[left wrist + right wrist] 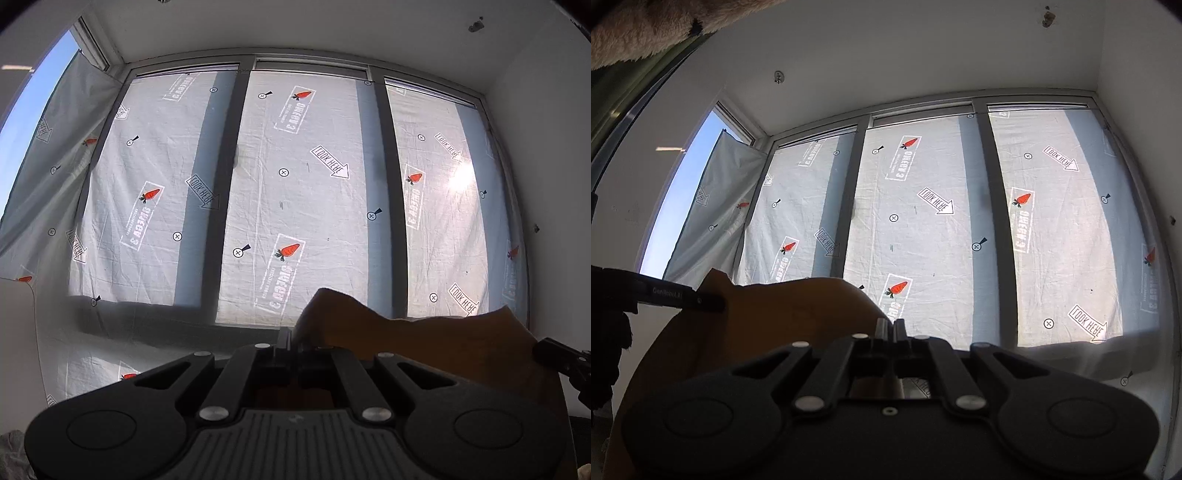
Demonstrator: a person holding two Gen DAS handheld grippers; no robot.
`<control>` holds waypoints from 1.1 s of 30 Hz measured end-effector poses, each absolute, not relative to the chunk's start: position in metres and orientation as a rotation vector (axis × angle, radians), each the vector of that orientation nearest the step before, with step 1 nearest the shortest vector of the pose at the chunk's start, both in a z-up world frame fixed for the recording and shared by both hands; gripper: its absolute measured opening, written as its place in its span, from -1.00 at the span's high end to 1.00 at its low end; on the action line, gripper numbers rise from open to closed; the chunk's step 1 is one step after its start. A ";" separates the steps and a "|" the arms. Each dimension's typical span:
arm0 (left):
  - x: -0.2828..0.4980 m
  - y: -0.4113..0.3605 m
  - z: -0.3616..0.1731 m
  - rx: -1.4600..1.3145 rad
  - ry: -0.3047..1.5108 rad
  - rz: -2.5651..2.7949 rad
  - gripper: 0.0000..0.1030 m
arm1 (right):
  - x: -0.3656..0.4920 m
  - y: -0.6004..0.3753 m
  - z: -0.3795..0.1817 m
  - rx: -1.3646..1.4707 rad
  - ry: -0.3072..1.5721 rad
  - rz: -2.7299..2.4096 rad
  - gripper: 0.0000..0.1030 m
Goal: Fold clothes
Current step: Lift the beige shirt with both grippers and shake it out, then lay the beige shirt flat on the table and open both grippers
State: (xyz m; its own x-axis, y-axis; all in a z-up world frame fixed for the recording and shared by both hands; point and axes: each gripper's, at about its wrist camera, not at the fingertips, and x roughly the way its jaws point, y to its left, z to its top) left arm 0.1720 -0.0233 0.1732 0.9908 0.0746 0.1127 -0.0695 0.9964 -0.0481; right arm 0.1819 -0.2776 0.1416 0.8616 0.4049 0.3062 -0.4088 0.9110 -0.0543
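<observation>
We hold orange-brown garment (424, 343) aloft, left gripper (286, 341) and right gripper (891, 326) both pinched on edge; thin pinch may slip, garment drops

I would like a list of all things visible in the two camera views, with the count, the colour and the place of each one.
orange-brown garment: one, orange-brown, held up between both grippers, in front of the window
printed sheet: one, pale grey with red carrots and "LOOK HERE" arrows, covering the window
window frame: one, grey, with vertical bars behind the sheet; blue sky at its uncovered left end
walls and ceiling: white, around the window
furry material: one patch, beige, top left corner of the right wrist view
left hand-held gripper: one, black, shut on the garment's edge
right hand-held gripper: one, black, shut on the garment's other edge
</observation>
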 end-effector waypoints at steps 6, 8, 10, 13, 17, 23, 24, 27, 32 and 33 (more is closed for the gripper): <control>0.287 0.011 0.140 -0.065 0.039 0.098 0.95 | 0.306 -0.228 0.106 -0.036 -0.174 0.364 0.96; 0.342 0.023 0.125 -0.052 0.098 0.115 0.95 | 0.356 -0.210 0.093 -0.053 -0.117 0.339 0.96; 0.378 0.031 0.090 -0.058 0.202 0.123 0.86 | 0.410 -0.190 0.073 -0.078 -0.031 0.314 0.92; 0.421 0.043 0.027 -0.078 0.381 0.129 0.41 | 0.496 -0.165 0.020 -0.101 0.205 0.284 0.57; 0.478 0.058 -0.058 -0.105 0.621 0.136 0.40 | 0.516 -0.181 -0.042 -0.086 0.414 0.230 0.37; 0.467 0.069 -0.171 -0.160 0.950 0.163 0.26 | 0.495 -0.238 -0.140 -0.107 0.712 0.092 0.33; 0.453 0.068 -0.183 -0.168 0.991 0.165 0.23 | 0.485 -0.250 -0.154 -0.113 0.762 0.060 0.34; 0.413 0.063 -0.207 -0.169 1.083 0.199 0.13 | 0.455 -0.284 -0.182 -0.077 0.868 -0.003 0.34; 0.366 0.051 -0.218 -0.185 1.169 0.239 0.04 | 0.406 -0.310 -0.188 -0.027 0.925 0.054 0.34; 0.361 0.045 -0.217 -0.170 1.173 0.241 0.01 | 0.398 -0.313 -0.188 -0.016 0.935 0.079 0.34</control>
